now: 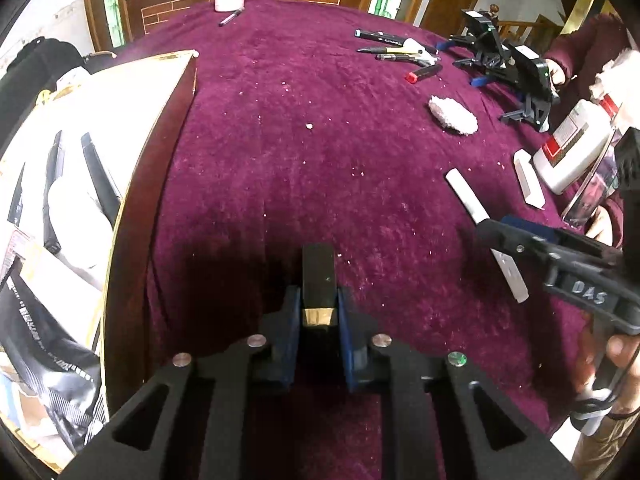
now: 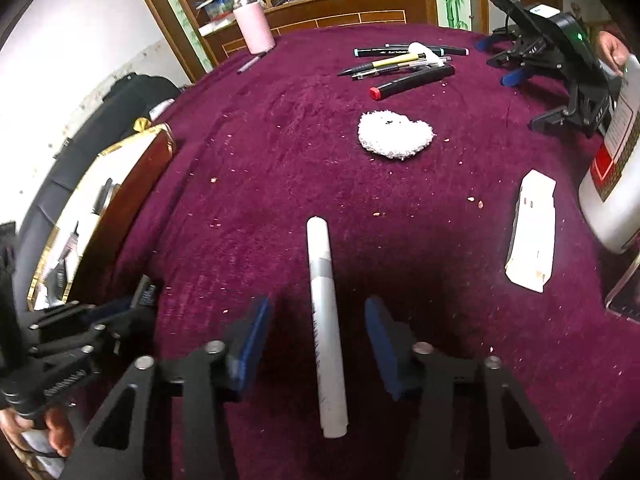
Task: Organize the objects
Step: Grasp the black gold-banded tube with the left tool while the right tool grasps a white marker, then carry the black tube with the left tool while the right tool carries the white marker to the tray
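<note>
My left claw [image 1: 318, 316] is clamped on a small black block with a gold band [image 1: 318, 280], its blue pads pressing both sides so the block stands out ahead of the fingertips, just over the maroon worktop [image 1: 320, 140]. I grip it near its banded end, which I judge leaves most of its length free to slide into the open box [image 1: 120, 152] just to my left, where other dark sticks already lie on the white lining. That box looks like the place everything is meant to go.

My right claw [image 2: 318, 336] stands apart, one pad on each side of the white marker [image 2: 326, 320], which lies flat on the cloth pointing away from me. The pads do not touch it yet; the gaps on both sides are plain. I straddle it along its middle so that a squeeze should catch the barrel squarely rather than flick it aside.

Further off, a cluster of pens [image 2: 400, 64], a white crumbly lump [image 2: 394, 134] and a flat white case [image 2: 532, 232] wait on the cloth, with spare claws [image 2: 552, 52] parked beyond.
</note>
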`<action>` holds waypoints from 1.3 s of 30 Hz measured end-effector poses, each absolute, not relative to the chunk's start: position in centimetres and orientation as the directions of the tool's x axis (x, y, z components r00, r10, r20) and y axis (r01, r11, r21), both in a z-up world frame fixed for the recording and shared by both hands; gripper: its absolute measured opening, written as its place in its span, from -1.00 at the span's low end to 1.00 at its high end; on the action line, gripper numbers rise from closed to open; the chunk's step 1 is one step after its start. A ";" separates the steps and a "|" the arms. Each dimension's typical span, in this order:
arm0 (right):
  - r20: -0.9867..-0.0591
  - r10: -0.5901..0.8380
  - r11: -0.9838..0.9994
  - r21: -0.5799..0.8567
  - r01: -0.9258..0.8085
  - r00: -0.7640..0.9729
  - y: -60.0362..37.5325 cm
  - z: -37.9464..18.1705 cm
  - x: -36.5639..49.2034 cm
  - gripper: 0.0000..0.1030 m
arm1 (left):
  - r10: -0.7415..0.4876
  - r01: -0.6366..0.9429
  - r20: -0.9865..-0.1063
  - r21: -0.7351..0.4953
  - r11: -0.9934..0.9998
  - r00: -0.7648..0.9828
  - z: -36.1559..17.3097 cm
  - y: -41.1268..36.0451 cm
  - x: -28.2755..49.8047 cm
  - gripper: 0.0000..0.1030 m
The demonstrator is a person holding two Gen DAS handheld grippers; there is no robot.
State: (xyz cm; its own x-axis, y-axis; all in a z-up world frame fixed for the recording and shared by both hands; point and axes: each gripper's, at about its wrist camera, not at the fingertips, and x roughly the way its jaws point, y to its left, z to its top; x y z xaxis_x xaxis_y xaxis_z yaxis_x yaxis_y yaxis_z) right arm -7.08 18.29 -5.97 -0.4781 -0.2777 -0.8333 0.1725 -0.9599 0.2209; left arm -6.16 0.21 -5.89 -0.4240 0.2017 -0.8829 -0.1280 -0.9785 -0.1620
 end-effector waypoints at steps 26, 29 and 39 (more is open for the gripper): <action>-0.827 -0.158 -0.982 0.073 0.177 -0.539 17.8 -6.2 -6.8 -0.76 | 0.130 -0.157 -0.867 -0.062 -0.986 -0.481 -6.0 1.6 -5.3 -0.67; -0.819 -0.171 -0.980 0.083 0.181 -0.549 17.8 -5.9 -6.6 -0.75 | 0.143 -0.156 -0.864 -0.076 -0.985 -0.483 -5.9 1.5 -5.3 -0.67; -0.801 -0.207 -0.974 0.115 0.196 -0.561 17.3 -4.9 -6.2 -0.75 | 0.180 -0.154 -0.837 -0.116 -0.981 -0.516 -4.2 0.7 -5.0 -0.67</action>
